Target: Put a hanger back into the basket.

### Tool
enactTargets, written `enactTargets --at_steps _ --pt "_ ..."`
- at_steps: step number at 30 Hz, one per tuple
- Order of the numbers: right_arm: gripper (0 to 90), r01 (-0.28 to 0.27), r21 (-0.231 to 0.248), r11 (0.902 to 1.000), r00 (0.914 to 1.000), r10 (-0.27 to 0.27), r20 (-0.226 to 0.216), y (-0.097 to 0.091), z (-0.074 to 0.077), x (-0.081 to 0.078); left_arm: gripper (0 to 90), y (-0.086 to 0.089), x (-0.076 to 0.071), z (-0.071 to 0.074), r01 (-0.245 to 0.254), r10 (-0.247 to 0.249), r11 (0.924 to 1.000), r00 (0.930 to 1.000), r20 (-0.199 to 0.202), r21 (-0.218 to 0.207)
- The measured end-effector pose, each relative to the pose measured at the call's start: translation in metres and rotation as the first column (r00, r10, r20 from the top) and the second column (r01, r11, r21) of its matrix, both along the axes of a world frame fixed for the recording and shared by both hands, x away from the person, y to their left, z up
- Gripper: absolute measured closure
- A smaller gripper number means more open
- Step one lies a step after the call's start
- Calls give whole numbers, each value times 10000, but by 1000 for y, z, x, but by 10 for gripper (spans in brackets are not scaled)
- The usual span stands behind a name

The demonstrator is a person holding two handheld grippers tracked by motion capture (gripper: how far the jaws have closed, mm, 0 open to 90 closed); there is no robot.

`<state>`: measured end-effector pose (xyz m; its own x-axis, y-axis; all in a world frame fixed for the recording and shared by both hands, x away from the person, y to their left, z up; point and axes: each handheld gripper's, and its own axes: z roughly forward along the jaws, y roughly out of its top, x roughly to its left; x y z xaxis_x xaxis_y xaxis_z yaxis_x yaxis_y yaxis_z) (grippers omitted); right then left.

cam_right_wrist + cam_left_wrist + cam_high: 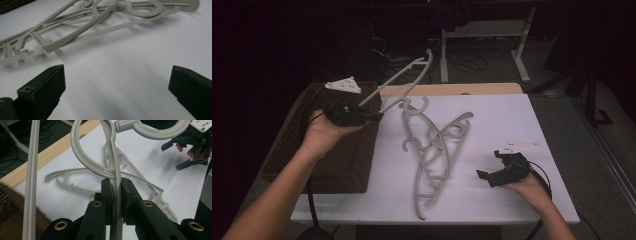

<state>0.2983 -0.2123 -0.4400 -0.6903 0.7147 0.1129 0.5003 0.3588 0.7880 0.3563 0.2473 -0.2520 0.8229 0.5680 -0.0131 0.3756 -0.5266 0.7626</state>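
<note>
My left gripper (375, 114) is shut on a thin bar of a grey plastic hanger (404, 75), which is lifted off the table and slants up toward the far side. In the left gripper view the bar (116, 195) runs between the closed jaws, with the hanger's hook (155, 131) at the top. Several more grey hangers (432, 150) lie tangled on the white table (512, 120). My right gripper (490, 165) hovers open low over the table's right part, and the pile (100, 22) lies beyond its wide-apart jaws (117, 85).
A brown wicker basket (337, 160) stands on the left, under my left hand. A wooden strip (472, 89) edges the table's far side. Beyond it are a white desk frame (484, 35) and cables on the dark floor.
</note>
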Motion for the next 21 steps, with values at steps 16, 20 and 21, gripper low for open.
enactTargets --at_steps 16,20,21 --pt "7 182 -83 9998 9998 -182 -70 -1 -2 3 822 97 -11 -21 -989 982 9950 9944 -385 -154" --pt "7 227 -94 9997 9997 -228 -70 -2 -2 3 822 115 -12 -28 -1156 1147 9932 9922 -491 -141" --pt "7 228 -94 9997 9997 -229 -68 -2 -2 3 822 119 -12 -31 -1203 1192 9926 9914 -545 -159"
